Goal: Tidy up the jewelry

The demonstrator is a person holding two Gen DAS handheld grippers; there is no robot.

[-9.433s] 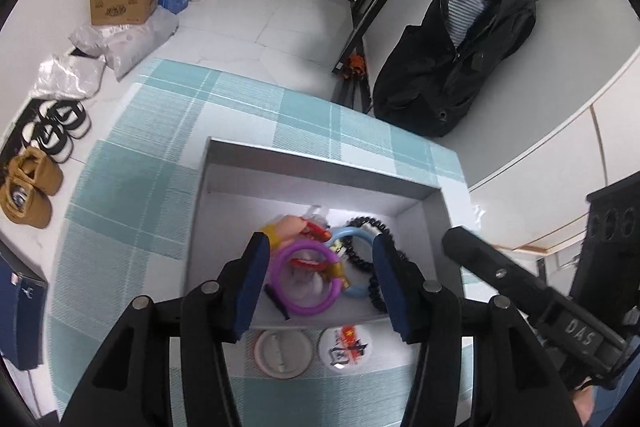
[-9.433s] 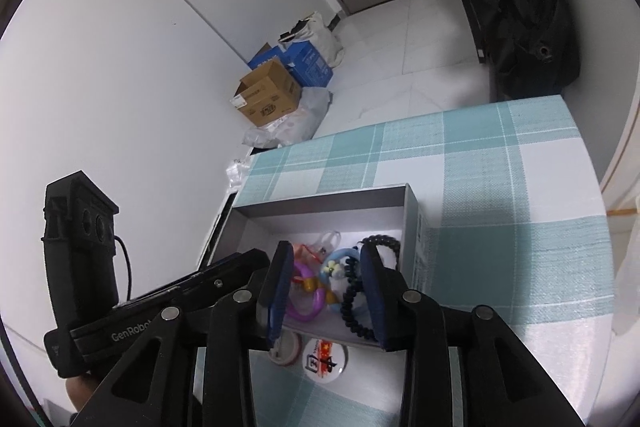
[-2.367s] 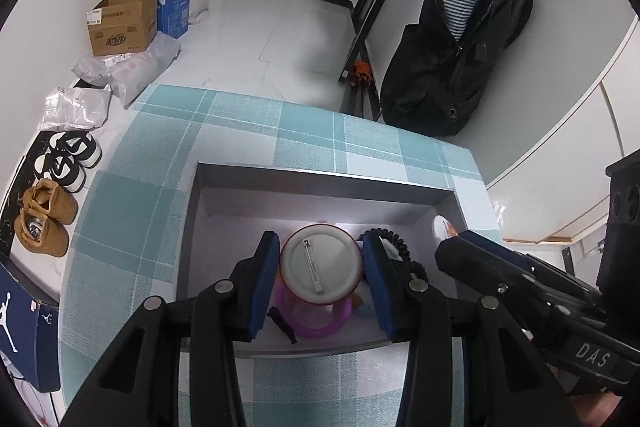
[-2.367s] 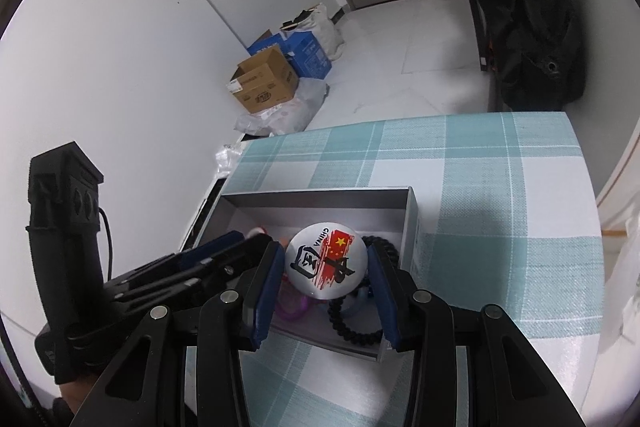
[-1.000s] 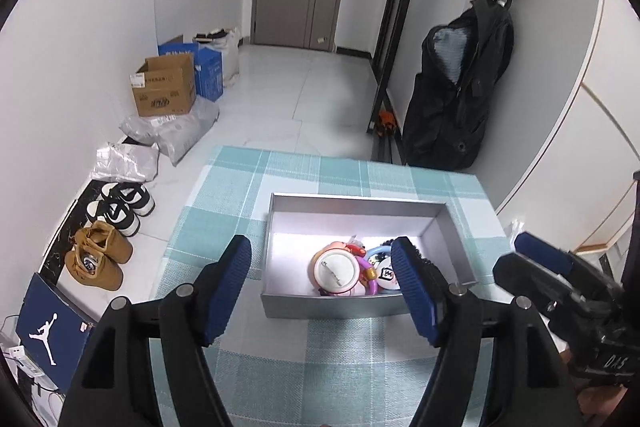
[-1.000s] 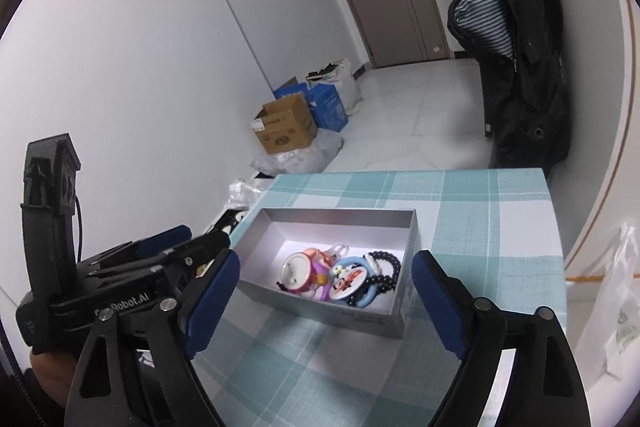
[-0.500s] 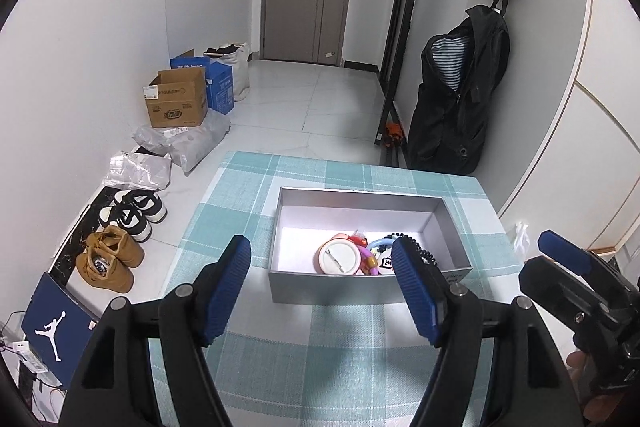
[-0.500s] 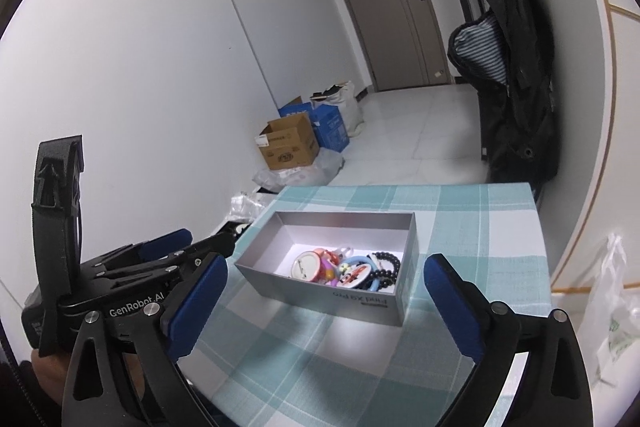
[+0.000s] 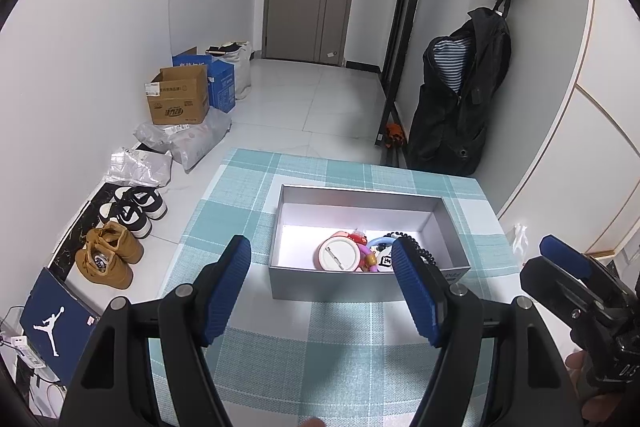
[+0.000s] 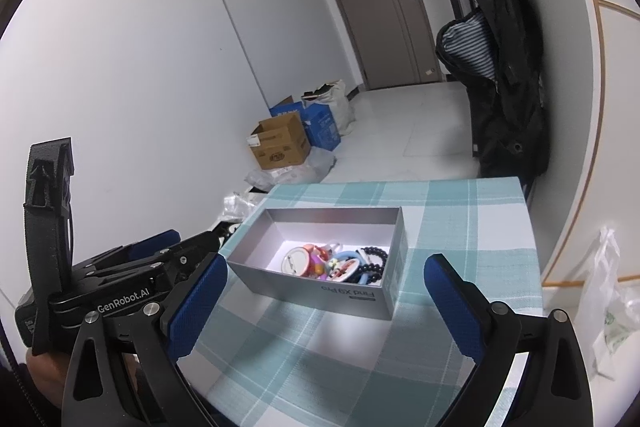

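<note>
Shoes and cardboard boxes flank the checked table.

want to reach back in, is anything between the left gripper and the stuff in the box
Only the box's near wall. The left gripper is open and empty over bare cloth, and the jewelry lies just behind that wall, so come in over it.

Box top unobstructed; bare tablecloth between tongs and box.
</note>
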